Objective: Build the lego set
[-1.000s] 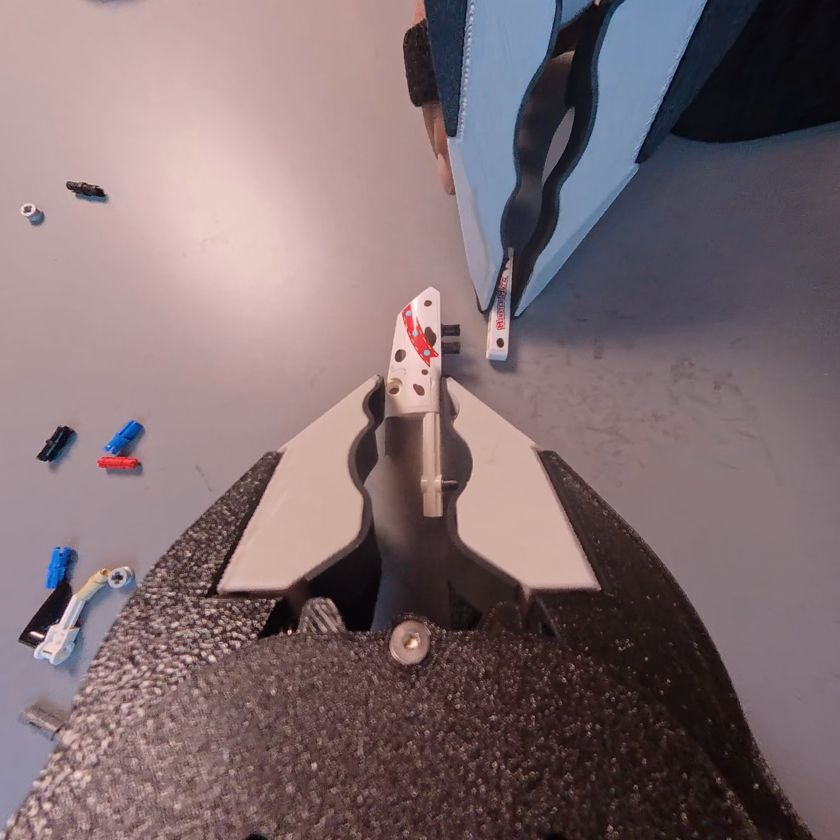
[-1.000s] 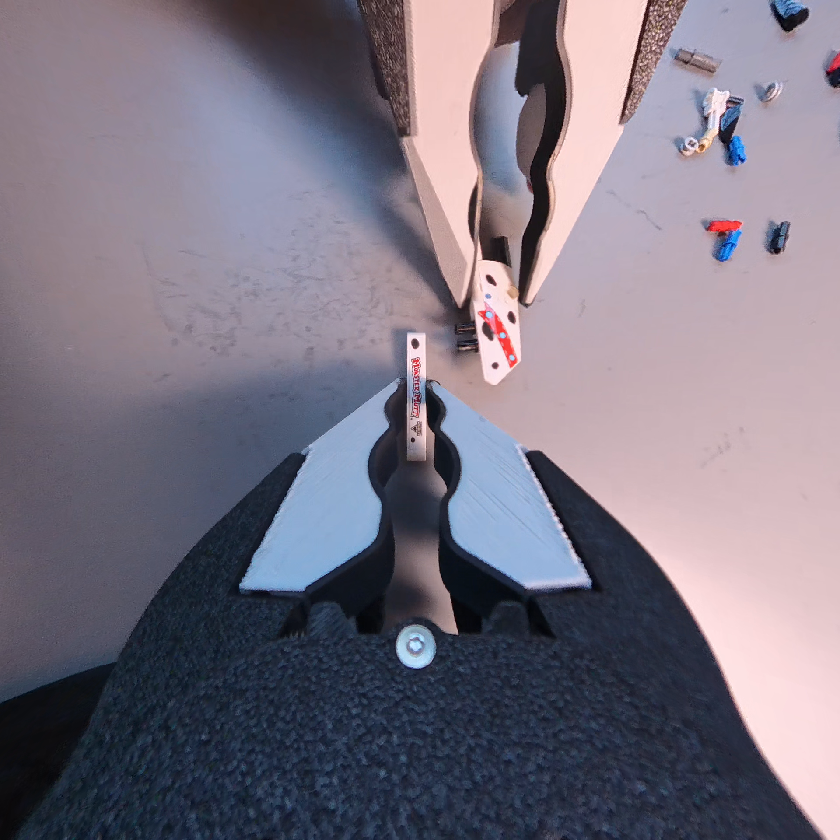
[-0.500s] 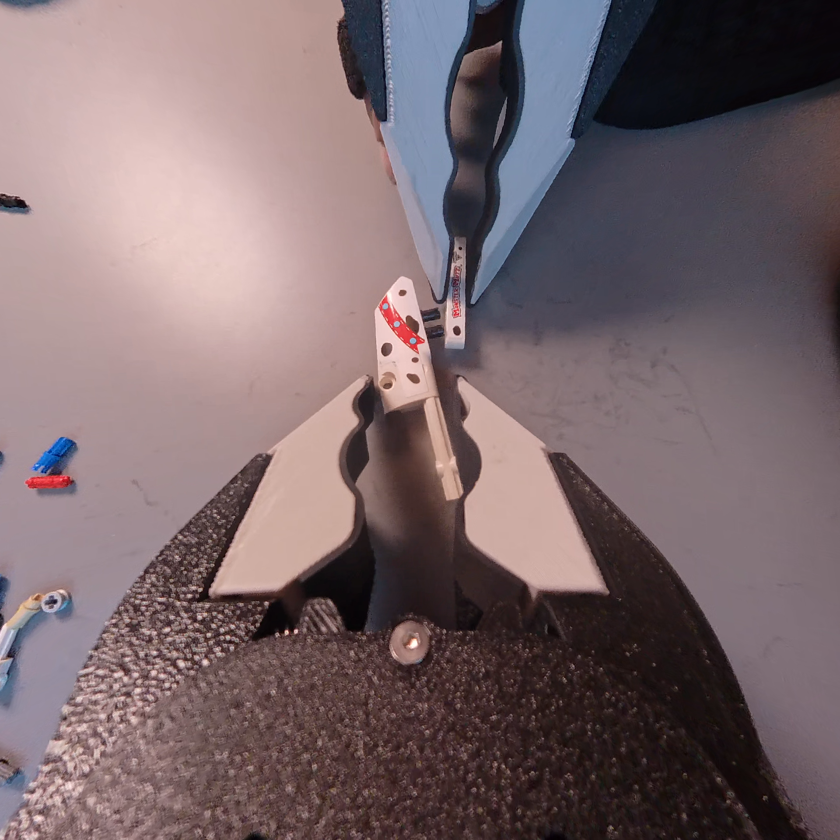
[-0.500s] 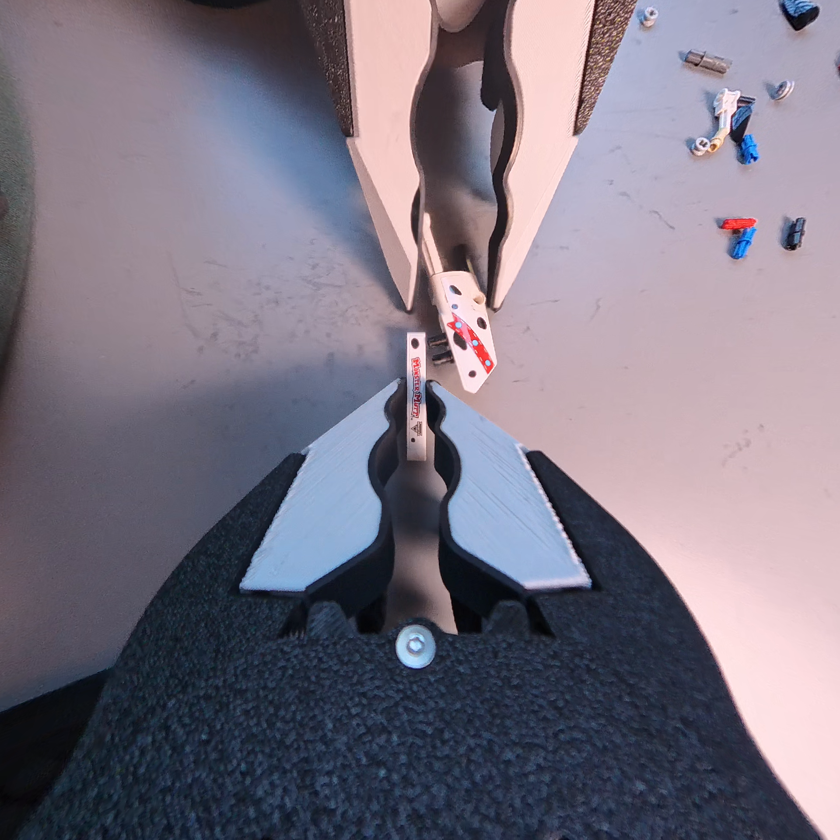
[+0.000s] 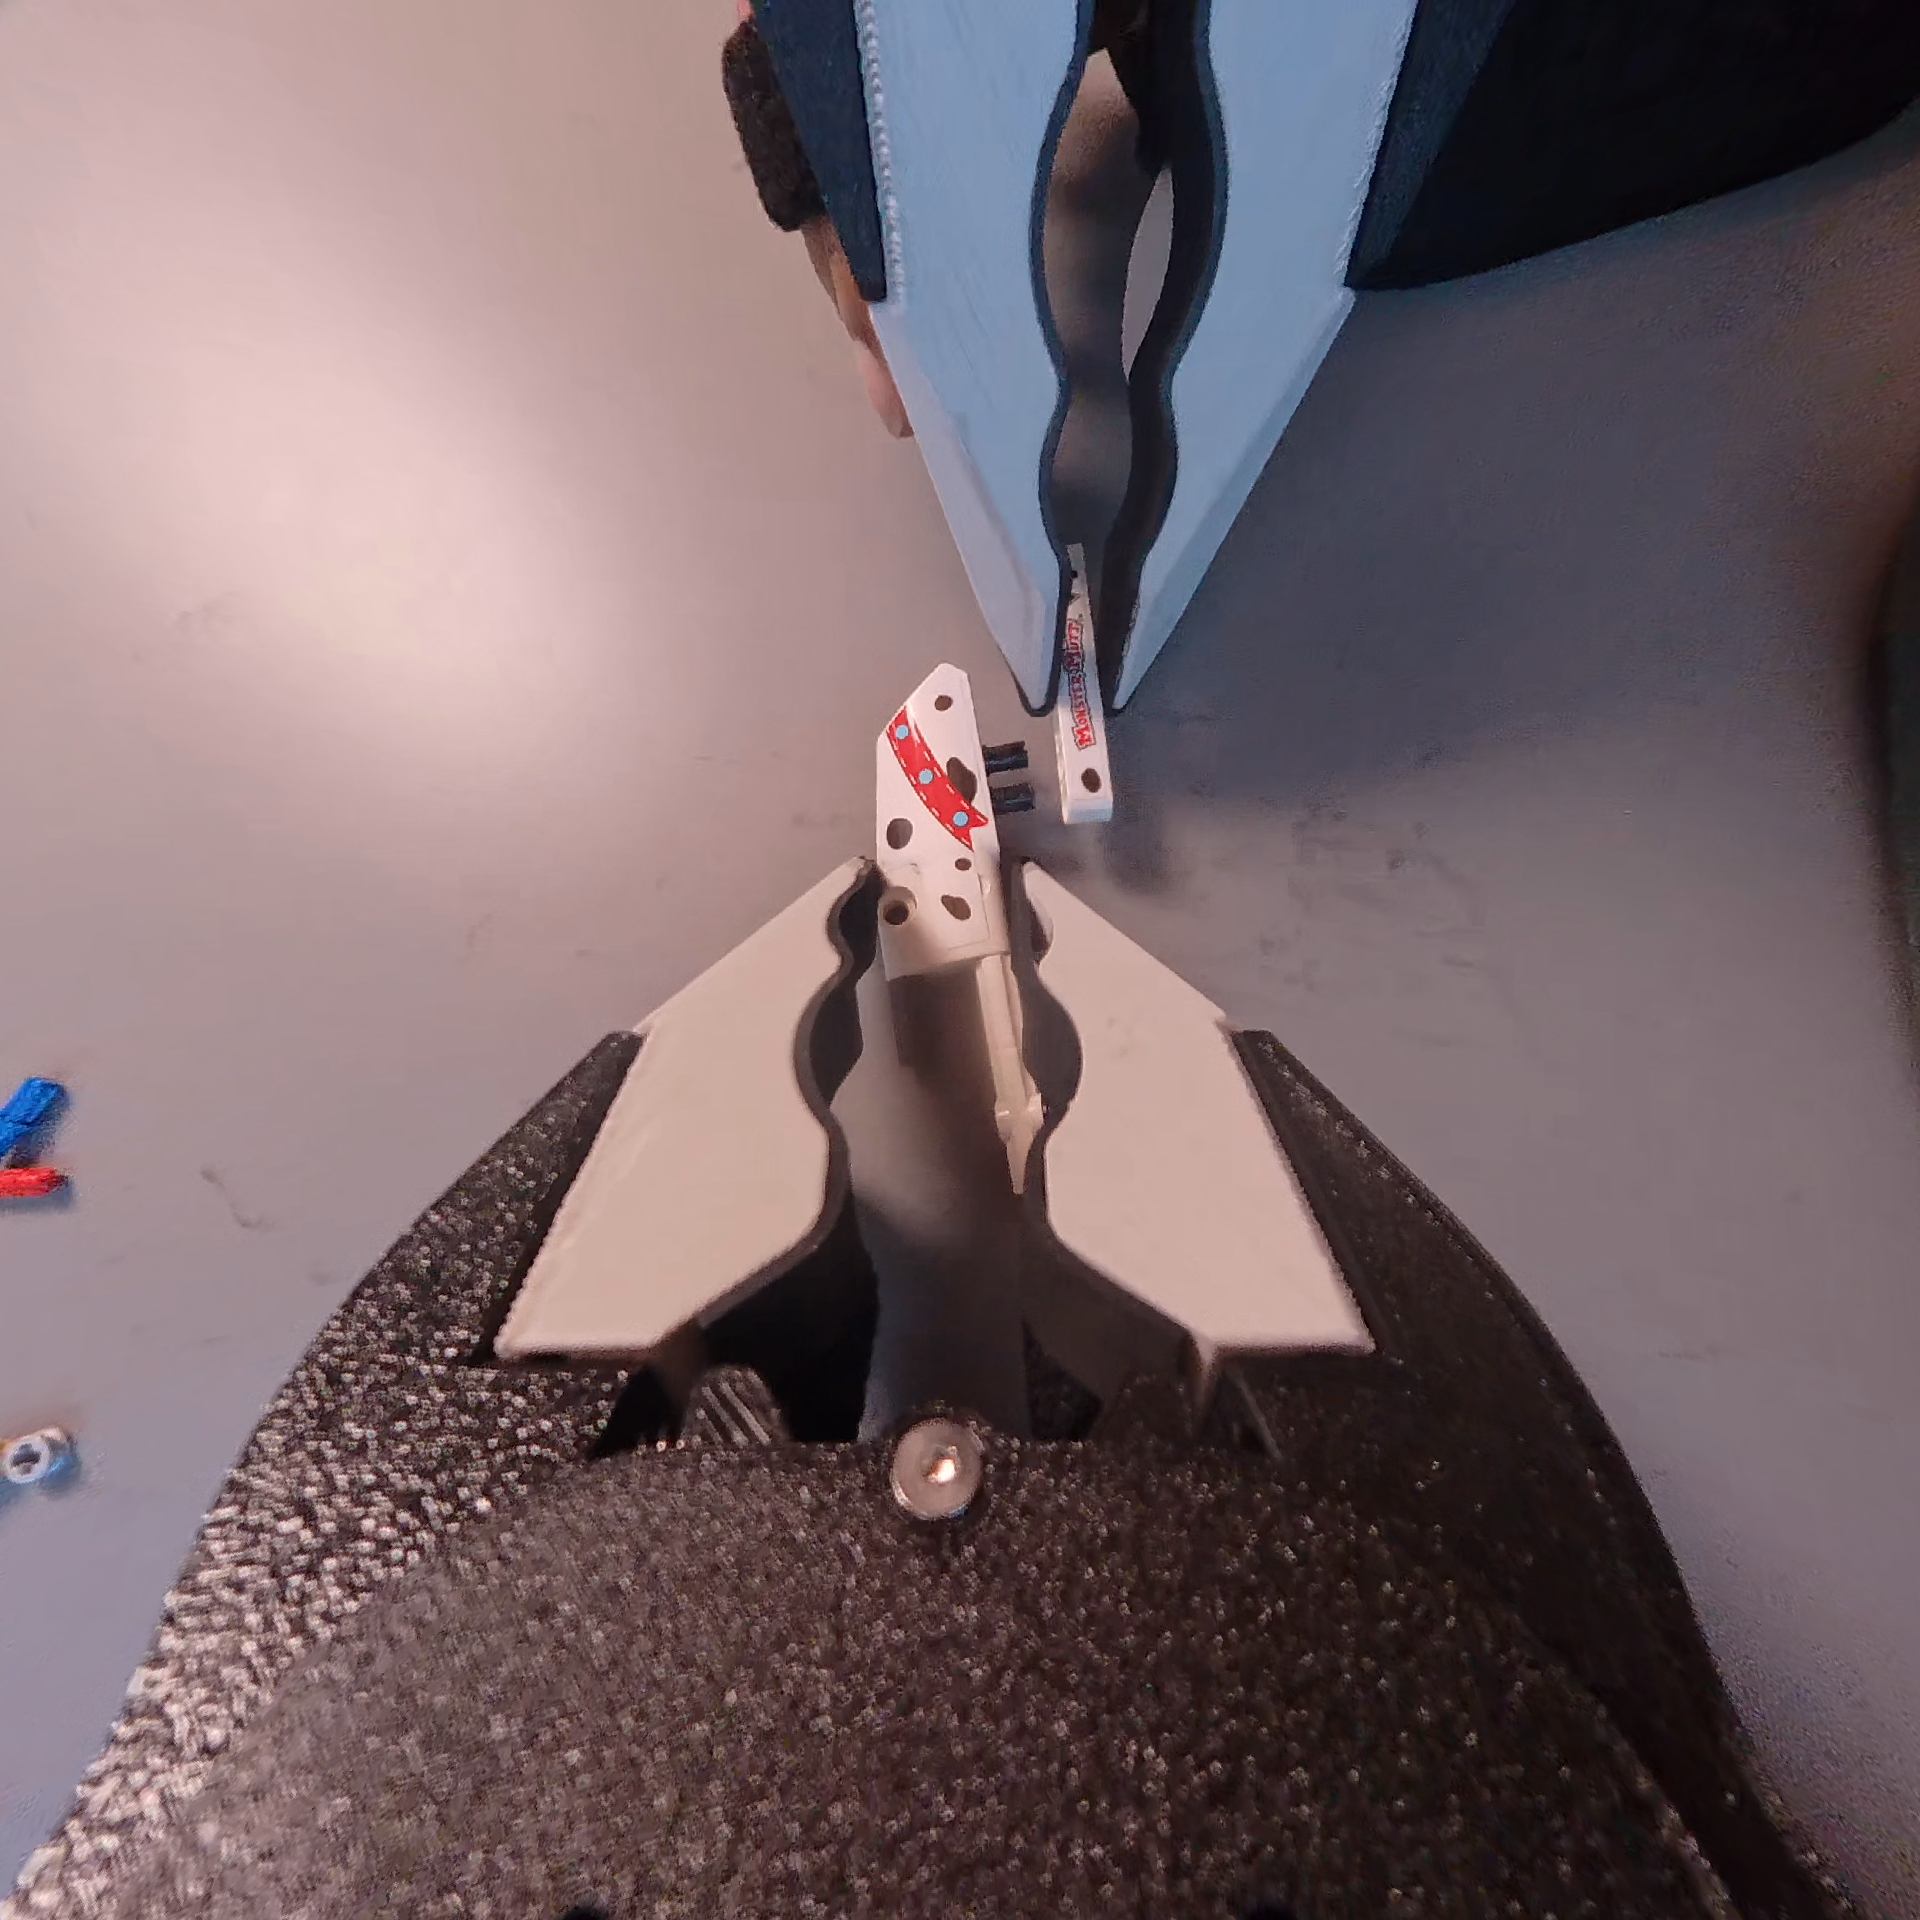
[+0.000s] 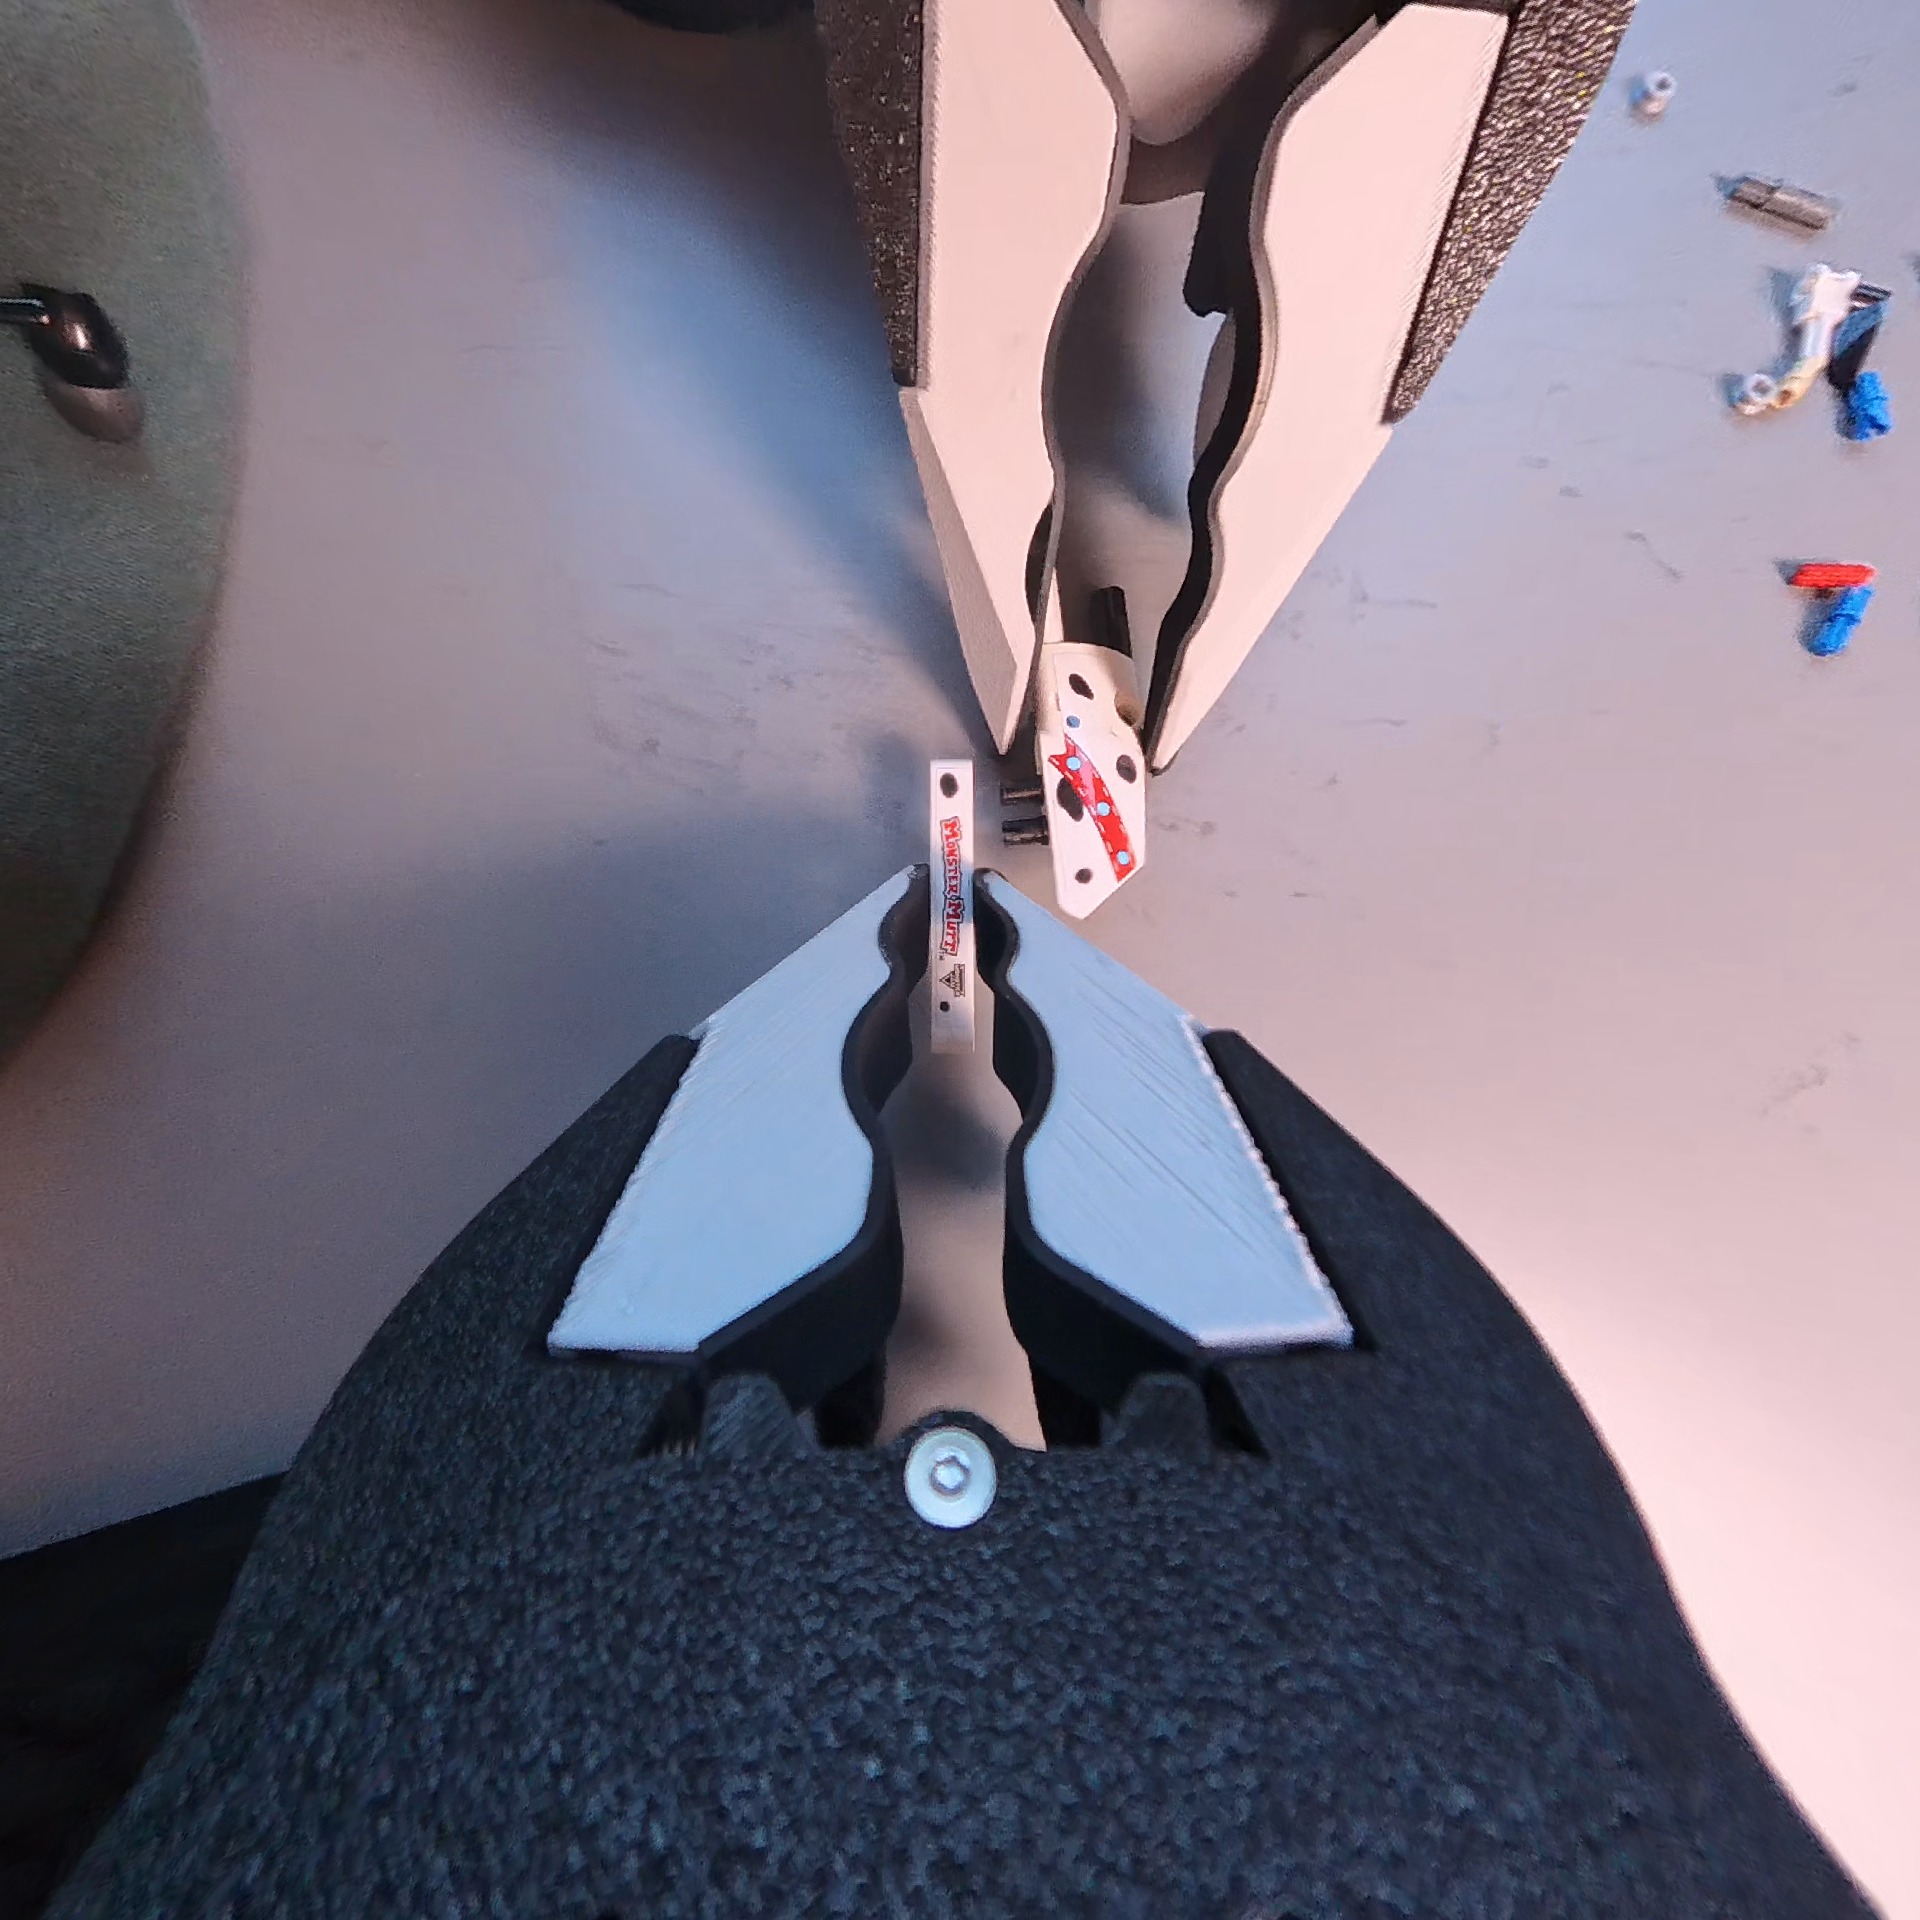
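Observation:
My left gripper [image 5: 940, 883] is shut on a white spotted panel piece [image 5: 930, 821] with a red stripe. Two black pins [image 5: 1008, 774] stick out of its right side. My right gripper [image 6: 951, 888] is shut on a thin white beam [image 6: 951, 883] with a printed sticker. The two grippers face each other tip to tip above the grey table. In the left wrist view the beam [image 5: 1081, 753] hangs just right of the pins, a small gap apart. In the right wrist view the panel [image 6: 1091, 800] and its pins [image 6: 1021, 810] sit just right of the beam.
Loose small parts lie on the table: a red pin [image 6: 1834, 574], blue pins [image 6: 1834, 623], a white-and-tan assembly [image 6: 1803, 343], a grey pin [image 6: 1782, 203]. In the left wrist view blue [image 5: 26, 1107] and red [image 5: 31, 1181] parts lie at the left edge.
The beam, close against the pins half a second ago, now stands a small gap away from them. The left gripper has straightened the panel more upright.

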Demonstrator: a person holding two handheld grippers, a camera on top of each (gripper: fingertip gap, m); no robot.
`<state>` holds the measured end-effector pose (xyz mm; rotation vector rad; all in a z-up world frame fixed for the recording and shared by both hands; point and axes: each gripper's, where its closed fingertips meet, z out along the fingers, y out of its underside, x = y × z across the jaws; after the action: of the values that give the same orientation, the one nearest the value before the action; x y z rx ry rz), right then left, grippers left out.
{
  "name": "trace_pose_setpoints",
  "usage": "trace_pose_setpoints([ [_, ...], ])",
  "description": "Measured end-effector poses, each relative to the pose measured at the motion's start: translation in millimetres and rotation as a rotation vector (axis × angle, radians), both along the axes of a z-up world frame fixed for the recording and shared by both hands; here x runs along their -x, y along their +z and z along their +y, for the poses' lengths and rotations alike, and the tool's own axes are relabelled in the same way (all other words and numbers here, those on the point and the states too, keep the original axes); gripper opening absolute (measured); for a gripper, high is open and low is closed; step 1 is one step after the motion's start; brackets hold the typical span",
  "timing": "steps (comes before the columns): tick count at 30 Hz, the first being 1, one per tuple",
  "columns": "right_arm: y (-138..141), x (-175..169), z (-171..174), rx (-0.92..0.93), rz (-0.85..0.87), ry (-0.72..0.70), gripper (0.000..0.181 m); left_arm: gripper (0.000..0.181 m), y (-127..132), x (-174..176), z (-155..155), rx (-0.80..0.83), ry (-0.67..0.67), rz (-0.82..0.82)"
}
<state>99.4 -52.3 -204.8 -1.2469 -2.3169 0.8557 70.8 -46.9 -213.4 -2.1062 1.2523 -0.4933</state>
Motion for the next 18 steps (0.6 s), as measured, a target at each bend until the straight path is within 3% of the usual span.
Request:
trace_pose_setpoints([
  [18, -5, -30, -57, -0.002, -0.061, -0.045, 0.007, 0.025, 0, -31, -62, 0.002, -0.069, 0.014],
])
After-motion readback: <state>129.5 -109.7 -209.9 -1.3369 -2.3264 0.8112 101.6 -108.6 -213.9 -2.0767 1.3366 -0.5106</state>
